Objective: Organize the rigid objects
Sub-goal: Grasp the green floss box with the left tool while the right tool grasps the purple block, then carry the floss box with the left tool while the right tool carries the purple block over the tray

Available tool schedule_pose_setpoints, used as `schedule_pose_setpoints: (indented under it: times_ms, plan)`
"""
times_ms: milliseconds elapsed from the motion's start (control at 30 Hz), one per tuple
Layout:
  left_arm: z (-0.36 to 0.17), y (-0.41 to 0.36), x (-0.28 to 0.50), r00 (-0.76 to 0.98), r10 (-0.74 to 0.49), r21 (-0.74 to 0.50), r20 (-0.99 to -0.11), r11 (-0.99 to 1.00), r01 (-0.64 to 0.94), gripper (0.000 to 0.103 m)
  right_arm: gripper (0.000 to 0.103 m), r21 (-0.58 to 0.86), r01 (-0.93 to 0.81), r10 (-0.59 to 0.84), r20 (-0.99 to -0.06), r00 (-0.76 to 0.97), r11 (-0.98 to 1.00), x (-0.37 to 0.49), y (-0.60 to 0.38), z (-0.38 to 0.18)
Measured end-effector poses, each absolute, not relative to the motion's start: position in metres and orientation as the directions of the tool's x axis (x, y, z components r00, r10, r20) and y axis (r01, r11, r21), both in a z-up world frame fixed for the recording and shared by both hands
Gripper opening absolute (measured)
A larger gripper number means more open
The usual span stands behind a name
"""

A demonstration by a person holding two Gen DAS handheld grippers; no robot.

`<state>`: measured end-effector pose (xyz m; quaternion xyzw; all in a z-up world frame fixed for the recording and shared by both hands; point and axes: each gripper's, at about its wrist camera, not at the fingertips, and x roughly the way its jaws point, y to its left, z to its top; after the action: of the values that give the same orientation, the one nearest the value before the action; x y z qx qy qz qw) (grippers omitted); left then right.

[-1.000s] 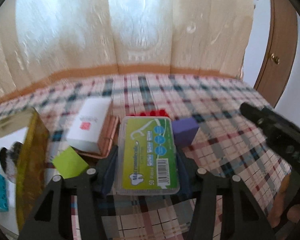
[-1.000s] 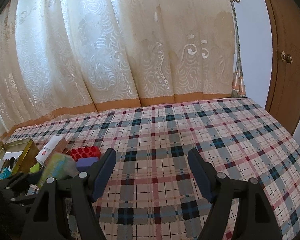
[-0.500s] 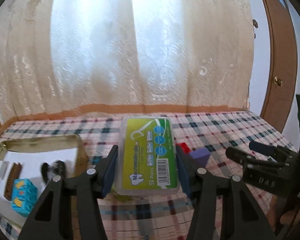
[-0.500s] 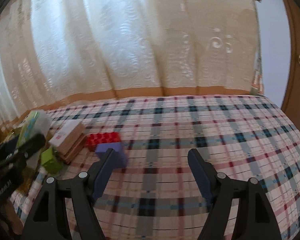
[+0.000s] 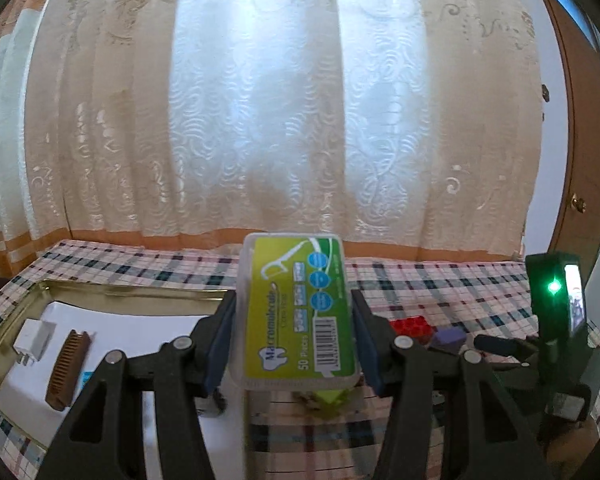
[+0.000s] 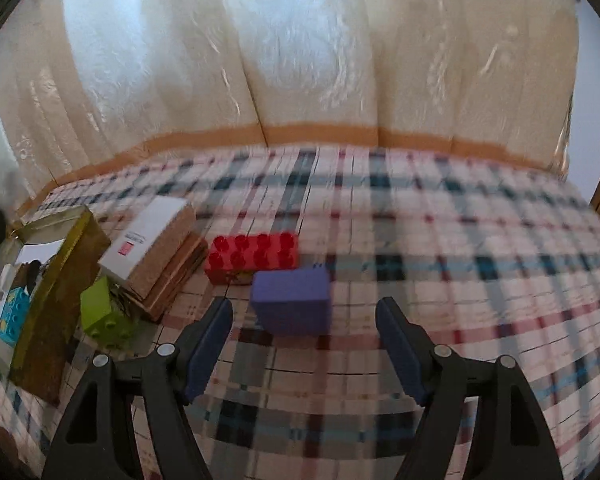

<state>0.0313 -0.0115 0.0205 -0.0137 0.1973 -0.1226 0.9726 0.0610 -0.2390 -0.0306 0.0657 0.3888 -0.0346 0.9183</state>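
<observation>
My left gripper (image 5: 294,336) is shut on a clear floss-pick box with a green label (image 5: 296,312) and holds it above the plaid table, beside the gold tin tray (image 5: 100,290). My right gripper (image 6: 304,344) is open and empty, just in front of a purple block (image 6: 292,300). Behind the block lies a red studded brick (image 6: 252,258). To the left are a white-topped cork box on a stack of cork pieces (image 6: 156,240), and a lime-green brick (image 6: 100,312).
The gold tray (image 6: 56,300) holds a white plug (image 5: 34,340), a brown comb (image 5: 68,368) and a blue block (image 6: 14,312). The right gripper's body with a green light (image 5: 556,304) stands at the right in the left wrist view. Curtains hang behind the table.
My left gripper has swung left with the floss box, bringing the tray's inside into view. My right gripper has moved left and down towards the purple block.
</observation>
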Motion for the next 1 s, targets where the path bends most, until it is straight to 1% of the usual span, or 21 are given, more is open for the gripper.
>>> schedule_pose_setpoints:
  times_ms: [100, 200, 367, 467, 567, 667, 833, 1000]
  plan:
    - [0.021, -0.002, 0.035, 0.893, -0.238, -0.091, -0.382, 0.971, 0.22, 0.054, 0.075, 0.113, 0.116, 0.003, -0.728, 0.686, 0.987, 0.069, -0.237, -0.034]
    - [0.02, 0.004, 0.038, 0.887, -0.241, -0.106, -0.393, 0.971, 0.216, 0.054, 0.043, 0.099, 0.115, -0.002, -0.746, 0.666, 0.988, 0.075, -0.233, -0.037]
    - [0.018, 0.01, 0.039, 0.885, -0.24, -0.112, -0.399, 0.971, 0.212, 0.054, 0.043, 0.131, 0.117, 0.02, -0.744, 0.667, 0.984, 0.074, -0.237, -0.04]
    - [0.018, 0.015, 0.039, 0.885, -0.237, -0.115, -0.4, 0.971, 0.208, 0.054, 0.043, 0.184, 0.109, 0.054, -0.708, 0.704, 0.977, 0.062, -0.242, -0.035]
    - [0.018, 0.018, 0.04, 0.885, -0.234, -0.116, -0.403, 0.972, 0.204, 0.054, 0.043, 0.188, 0.106, 0.049, -0.672, 0.739, 0.976, 0.051, -0.24, -0.029]
    - [0.017, 0.021, 0.041, 0.885, -0.232, -0.119, -0.403, 0.972, 0.2, 0.054, 0.043, 0.148, 0.092, 0.024, -0.639, 0.769, 0.985, 0.043, -0.228, -0.023]
    - [0.017, 0.022, 0.04, 0.888, -0.222, -0.1, -0.402, 0.975, 0.199, 0.054, 0.043, 0.039, 0.084, -0.046, -0.576, 0.816, 0.996, 0.025, -0.206, -0.012]
    - [0.016, 0.028, 0.04, 0.893, -0.207, -0.089, -0.399, 0.978, 0.187, 0.054, 0.043, 0.031, 0.067, -0.038, -0.567, 0.823, 0.997, 0.021, -0.194, -0.009]
